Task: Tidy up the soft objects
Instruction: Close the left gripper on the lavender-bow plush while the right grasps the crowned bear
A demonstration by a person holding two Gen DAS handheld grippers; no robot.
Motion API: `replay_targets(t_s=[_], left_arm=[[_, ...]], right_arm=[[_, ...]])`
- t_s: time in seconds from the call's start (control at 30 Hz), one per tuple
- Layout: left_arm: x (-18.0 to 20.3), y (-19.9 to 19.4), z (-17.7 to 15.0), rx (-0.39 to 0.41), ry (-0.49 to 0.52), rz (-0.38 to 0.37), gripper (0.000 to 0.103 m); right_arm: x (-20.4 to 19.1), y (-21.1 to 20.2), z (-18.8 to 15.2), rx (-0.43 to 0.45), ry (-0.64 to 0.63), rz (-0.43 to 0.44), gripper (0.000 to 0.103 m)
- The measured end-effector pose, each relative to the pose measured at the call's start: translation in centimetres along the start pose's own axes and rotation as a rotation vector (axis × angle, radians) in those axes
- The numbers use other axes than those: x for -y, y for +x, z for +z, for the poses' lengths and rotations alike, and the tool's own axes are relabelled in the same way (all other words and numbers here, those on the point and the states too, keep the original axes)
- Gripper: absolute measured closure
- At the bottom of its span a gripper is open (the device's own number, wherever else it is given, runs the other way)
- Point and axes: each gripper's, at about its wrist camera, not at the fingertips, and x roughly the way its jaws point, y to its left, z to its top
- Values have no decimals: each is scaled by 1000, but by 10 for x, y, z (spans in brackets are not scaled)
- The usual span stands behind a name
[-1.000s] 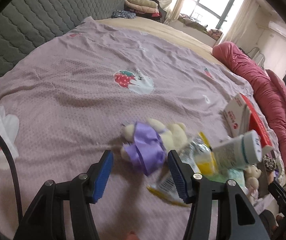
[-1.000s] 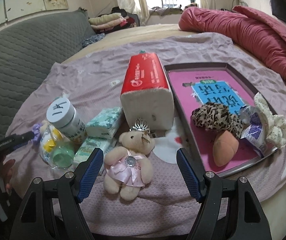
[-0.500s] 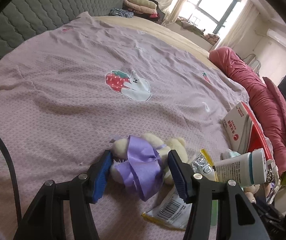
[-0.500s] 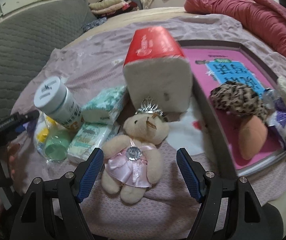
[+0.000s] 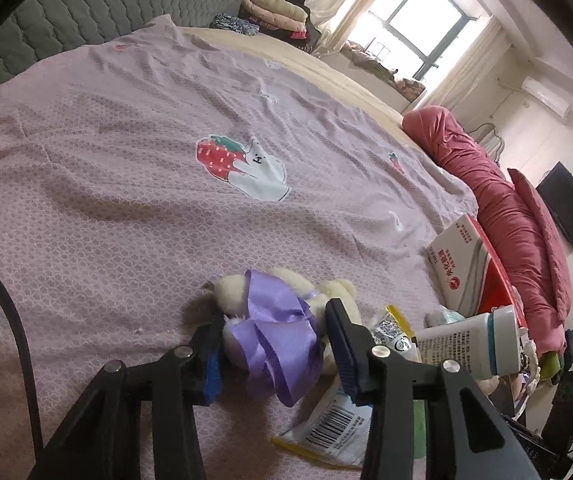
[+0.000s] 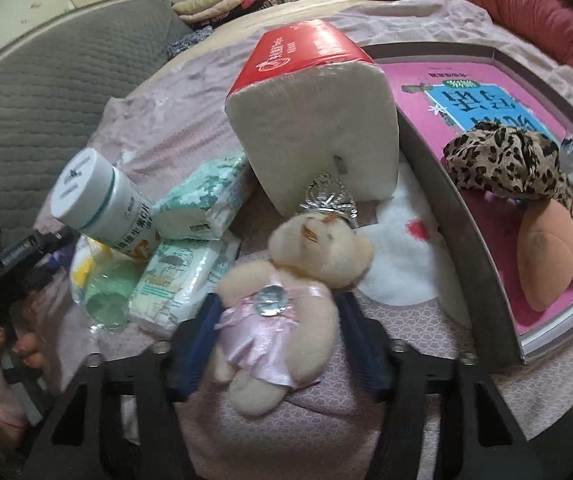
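Observation:
A cream bear in a purple satin dress [image 5: 274, 328] lies on the lilac bedspread [image 5: 126, 168]. My left gripper [image 5: 276, 344] is open, with a blue pad on each side of the bear's body. A cream bear in a pink dress [image 6: 282, 312] with a silver crown lies in front of my right gripper [image 6: 282, 336], which is open and straddles its body. A grey tray [image 6: 462, 216] to the right holds a pink book, a leopard scrunchie [image 6: 502, 160] and a peach plush piece [image 6: 546, 248].
A red tissue pack [image 6: 314, 120] stands behind the pink bear. A white medicine bottle [image 6: 98, 196], tissue packets [image 6: 202, 196] and a plastic wrapper [image 5: 338, 428] lie between the two bears. A rolled red quilt [image 5: 506, 208] lines the bed's far edge.
Both grippers have moved forward and down. Each bear now lies between its gripper's fingers, where before it lay ahead of them. The jaws have stayed open.

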Motion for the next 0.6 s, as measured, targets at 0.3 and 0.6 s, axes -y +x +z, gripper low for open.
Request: replay_targets(t_s=[0.3,0.6], left_arm=[[3,-17,-5,46,19,3,67],[-6,-48,-6,113,-25,22,72]], right_arm=[[3,-11,-1,17,-5,9,58],[12,-28,-2,67,21,19,70]])
